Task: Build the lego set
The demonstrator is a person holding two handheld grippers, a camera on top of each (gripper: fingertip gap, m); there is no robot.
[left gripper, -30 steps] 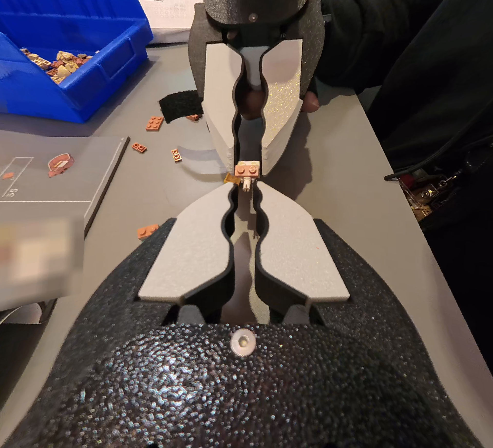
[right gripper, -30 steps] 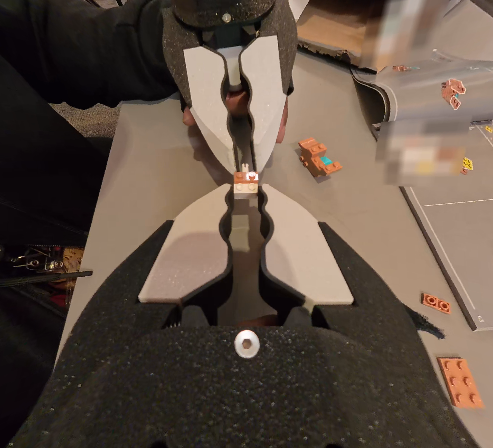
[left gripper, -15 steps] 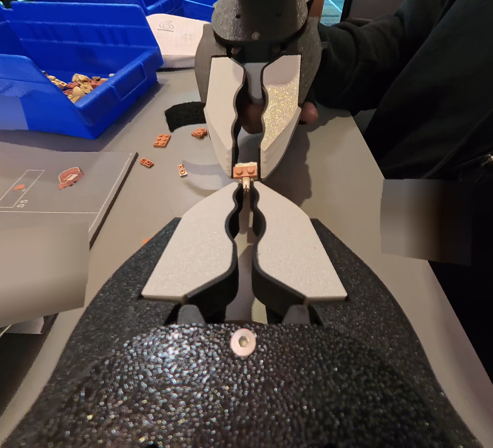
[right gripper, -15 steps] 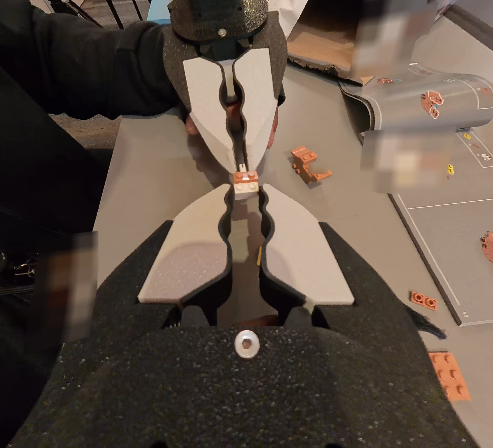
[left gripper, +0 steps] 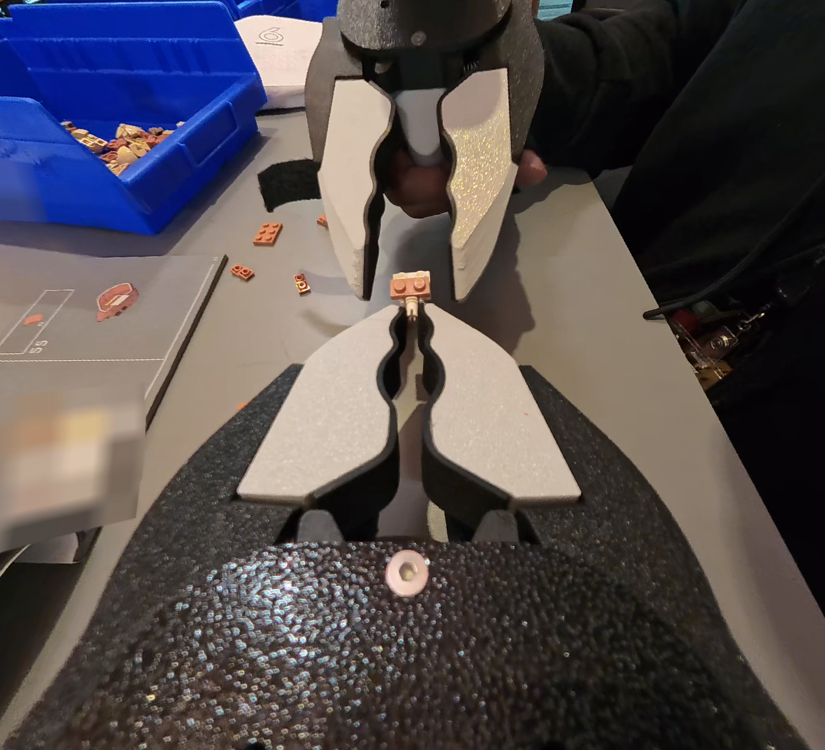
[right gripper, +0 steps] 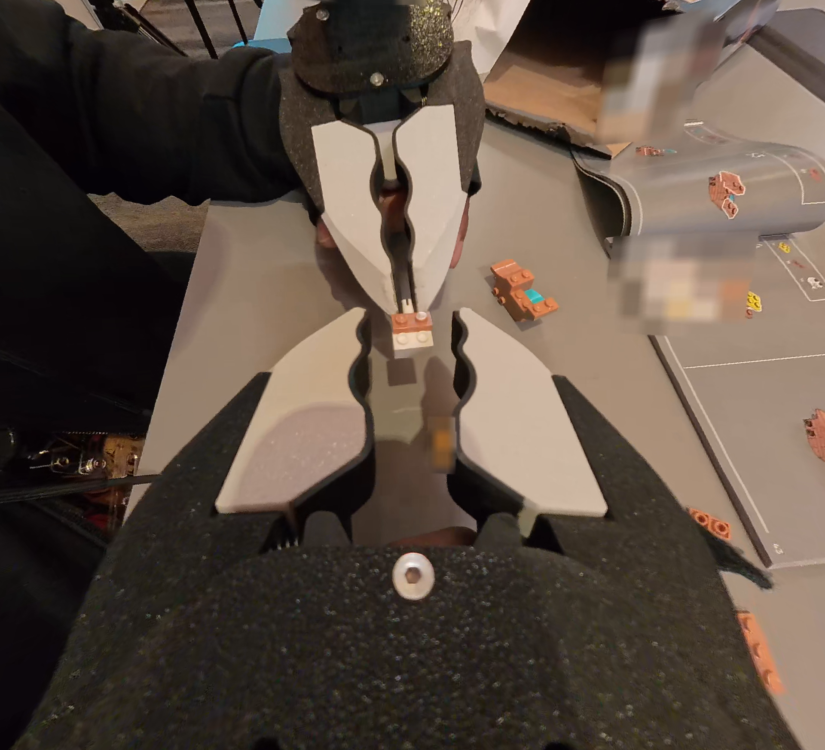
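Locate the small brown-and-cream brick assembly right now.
The brick assembly is held off the grey table by its cream peg in the left gripper's shut fingertips, between the open right gripper's fingers, untouched by them.

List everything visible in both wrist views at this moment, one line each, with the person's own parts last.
brick piece: one, brown plate on white brick with a white peg, pinched by the peg in the left gripper.
loose plates: several, brown, table left of centre.
blue bins: several, nearest one holding brown and tan parts.
brick model: one, brown with teal, on the table.
booklet: one, grey, open.
cardboard box: one, open, far end.
left gripper: shut on the peg.
right gripper: open, pads clear of the piece.
sleeves: black.
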